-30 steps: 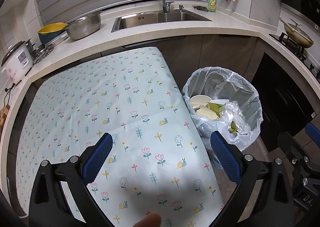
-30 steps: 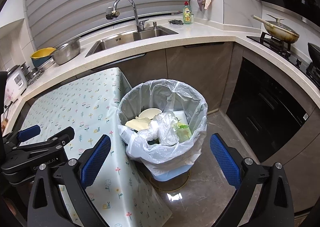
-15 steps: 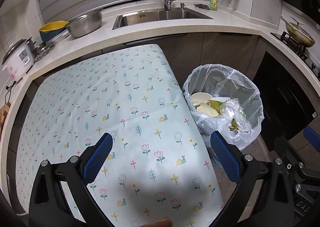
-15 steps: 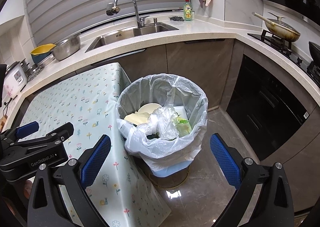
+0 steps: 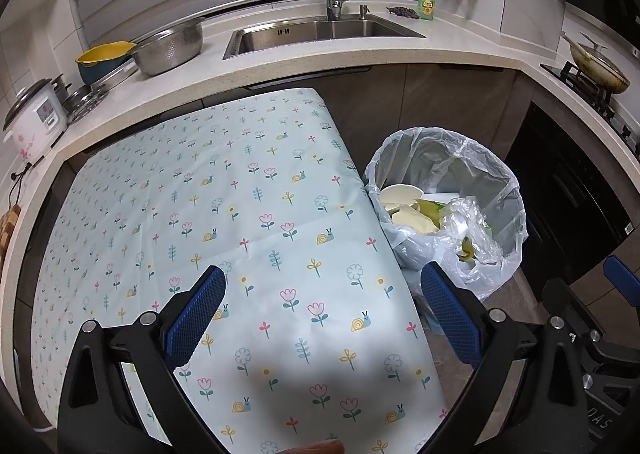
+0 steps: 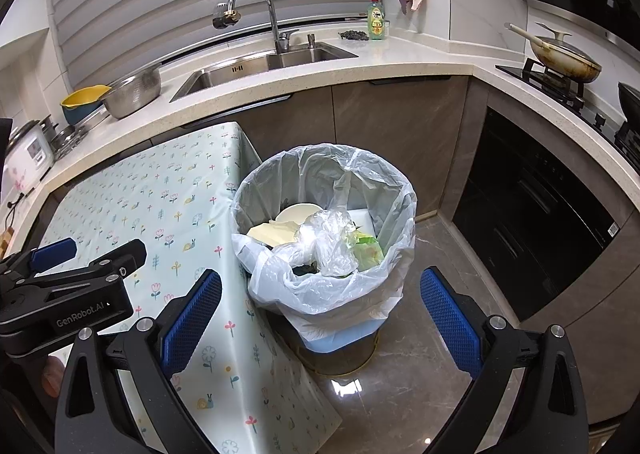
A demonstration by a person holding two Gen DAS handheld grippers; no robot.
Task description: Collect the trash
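Hovering over the flowered desk, the left tool has its blue pads spread wide and holds nothing; the right tool, likewise spread and holding nothing, hangs above the lined bin just beside the desk, where trash lies inside

A table draped in a pale cloth printed with flowers and snails stands beside the kitchen counter; just off its edge, a bin lined with a clear bag sits on the glossy stone floor.
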